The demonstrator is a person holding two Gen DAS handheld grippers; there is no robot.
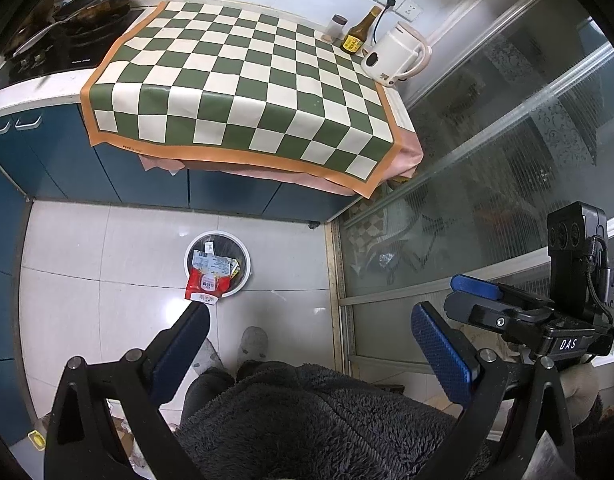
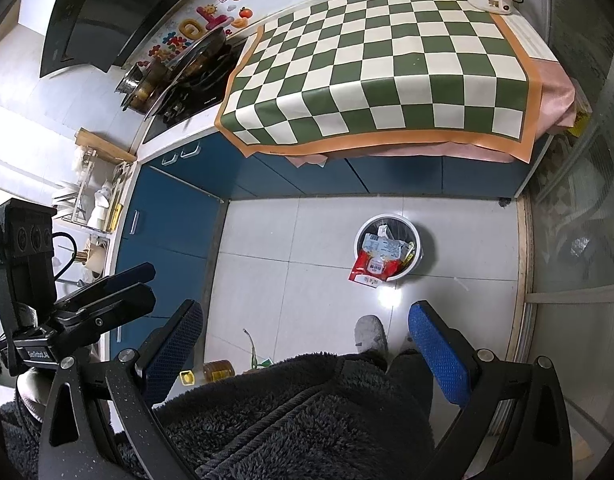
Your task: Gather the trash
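Both grippers hang above the kitchen floor with nothing between their blue pads; the left gripper [image 1: 309, 320] stands with its fingers spread wide, and the right gripper [image 2: 305, 314] is spread wide as well; the white trash bin [image 2: 388, 251] sits on the pale floor tiles [image 2: 299, 248] near the blue cabinets [image 2: 403, 176], well apart from both grippers; a red and white wrapper [image 2: 371, 266] (its printed label faces up) drapes over the bin's near rim, with other packaging inside; the checkered cloth [image 1: 243, 80] covers the counter, where a white kettle [image 1: 395, 56] and a brown bottle [image 1: 357, 34] stand at the far corner.
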